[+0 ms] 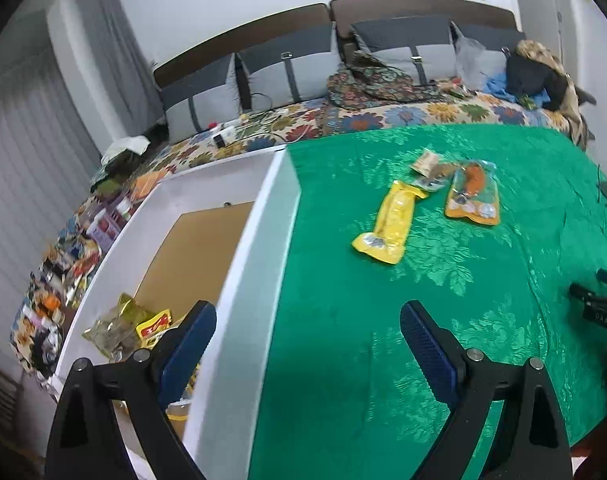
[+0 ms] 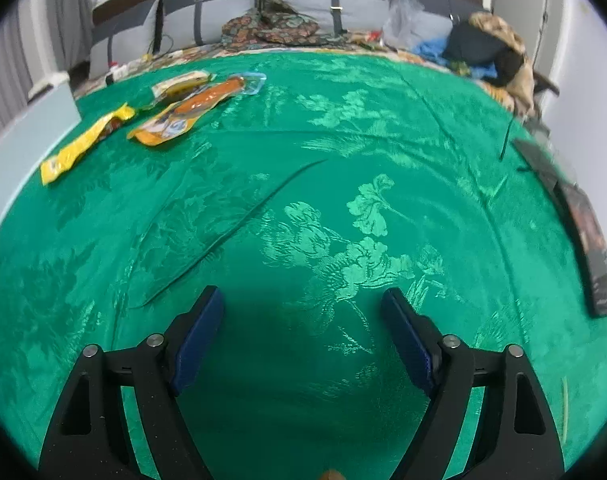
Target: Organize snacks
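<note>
Left gripper (image 1: 308,326) stands with its jaws spread wide and nothing between them, straddling the right wall of the white box (image 1: 263,240): its left finger hangs over the box interior, its right finger over the green cloth (image 1: 383,360). Inside the box, just beside that left finger, lie a crinkled olive-gold packet (image 1: 115,326) and a yellow-and-red packet (image 1: 155,324) (partly hidden behind the finger). Out ahead on the cloth, well apart from the jaws, a long yellow packet (image 1: 387,220) lies flat, with an orange pouch (image 1: 473,196) just beside it on the right and a small beige packet (image 1: 425,160) near their far ends.

Over to the right gripper (image 2: 302,308): jaws wide too, empty, with only bare cloth (image 2: 343,160) under them. The same snacks sit far off to its upper left: yellow packet (image 2: 85,142), orange pouch (image 2: 191,112), beige packet (image 2: 179,82). A dark remote-like object (image 2: 587,236) lies at the cloth's right edge.
</note>
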Demonstrator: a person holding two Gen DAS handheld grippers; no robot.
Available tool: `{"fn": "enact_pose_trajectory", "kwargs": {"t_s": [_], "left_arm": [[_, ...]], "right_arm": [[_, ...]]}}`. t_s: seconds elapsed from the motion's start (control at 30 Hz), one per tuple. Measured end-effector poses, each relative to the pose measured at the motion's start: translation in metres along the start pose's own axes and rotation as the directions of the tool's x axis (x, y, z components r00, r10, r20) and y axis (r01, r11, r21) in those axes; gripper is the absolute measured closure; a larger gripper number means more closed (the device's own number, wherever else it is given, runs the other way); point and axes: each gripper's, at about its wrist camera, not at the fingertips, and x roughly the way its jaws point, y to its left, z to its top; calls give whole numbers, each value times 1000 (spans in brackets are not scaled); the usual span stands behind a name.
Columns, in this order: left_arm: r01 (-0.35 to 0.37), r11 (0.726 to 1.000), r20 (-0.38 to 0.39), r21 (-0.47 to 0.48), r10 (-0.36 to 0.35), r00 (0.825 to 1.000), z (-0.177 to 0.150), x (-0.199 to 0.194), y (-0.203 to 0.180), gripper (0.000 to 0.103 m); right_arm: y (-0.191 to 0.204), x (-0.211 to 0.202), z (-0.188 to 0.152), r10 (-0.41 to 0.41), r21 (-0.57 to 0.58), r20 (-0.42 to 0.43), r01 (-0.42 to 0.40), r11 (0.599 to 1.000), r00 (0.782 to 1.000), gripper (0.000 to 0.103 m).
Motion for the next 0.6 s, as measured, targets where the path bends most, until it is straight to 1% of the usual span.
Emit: {"fn": "enact_pose_trajectory", "kwargs": {"t_s": [0.13,0.17,0.2,0.23,0.3,0.33,0.37,0.43,0.5,0.6], "left_arm": [[28,999,-7,17,-28,1000,1,4,-18,10],[47,999,-16,17,-47,999,0,7,-24,9],[66,998,-25,15,-66,998,-1,9,-28,4],[101,995,-40,12,-101,994,-7,16,-36,3],[149,989,-83,16,-147,986,-18,29,-48,3],[175,984,-122,18,-172,978,-25,40,-57,3],[205,979,-170,17,-199,965,-36,54,-66,3],[230,973,-214,13,-222,951,-50,69,-77,3],[251,968,-241,7,-242,940,-63,83,-87,3],[280,960,-260,-23,-277,925,-73,95,-94,3]], "right_arm": [[3,0,-2,-8,-7,-2,8,1000,1000,17],[3,0,-2,-9,-7,-2,9,1000,1000,17],[3,0,-2,-9,-7,-3,9,1000,1000,17],[3,0,-2,-9,-7,-3,9,1000,1000,16],[3,1,-2,-15,-5,-5,15,1000,1000,15],[3,1,-2,-17,-3,-5,17,1000,1000,14],[2,2,-2,-19,-2,-6,19,1000,1000,14],[2,1,-2,-20,0,-6,20,1000,1000,13],[1,1,-3,-20,2,-6,20,1000,1000,13],[0,1,-3,-20,2,-6,20,1000,1000,13]]}}
